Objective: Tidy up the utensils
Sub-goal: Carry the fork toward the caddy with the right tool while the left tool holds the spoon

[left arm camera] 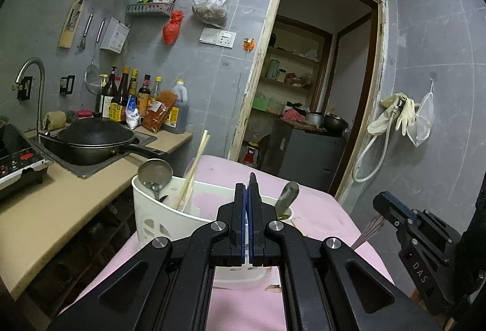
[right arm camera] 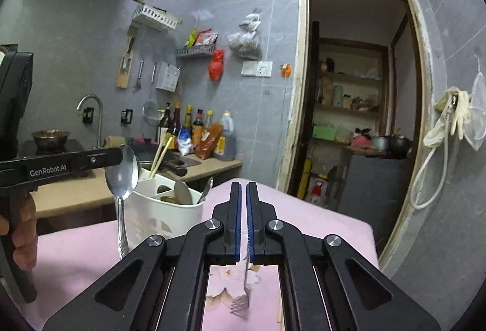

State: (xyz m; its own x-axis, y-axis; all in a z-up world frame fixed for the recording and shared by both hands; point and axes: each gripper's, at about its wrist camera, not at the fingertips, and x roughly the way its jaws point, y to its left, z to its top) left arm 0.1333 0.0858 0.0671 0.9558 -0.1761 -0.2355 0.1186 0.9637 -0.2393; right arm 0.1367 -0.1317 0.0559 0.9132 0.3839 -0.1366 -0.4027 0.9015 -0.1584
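Observation:
My left gripper (right arm camera: 121,156) is shut on the bowl of a steel spoon (right arm camera: 122,179), whose handle hangs straight down beside the white utensil holder (right arm camera: 158,218). In its own view the left gripper (left arm camera: 247,188) has its fingers pressed together over the holder (left arm camera: 158,218). My right gripper (right arm camera: 243,188) is shut on a fork (right arm camera: 243,294), tines hanging down over the pink cloth. From the left wrist view the right gripper (left arm camera: 379,202) is low on the right, fork tines (left arm camera: 369,232) dangling. The holder contains a ladle (left arm camera: 155,173), chopsticks (left arm camera: 196,167) and another utensil (left arm camera: 287,194).
The holder stands on a table with a pink cloth (right arm camera: 319,224). To the left runs a beige counter (left arm camera: 60,197) with a sink, a black wok (left arm camera: 94,139), an induction cooker (left arm camera: 18,161) and bottles. A doorway (left arm camera: 319,88) opens behind. A hand (right arm camera: 24,233) grips the left tool.

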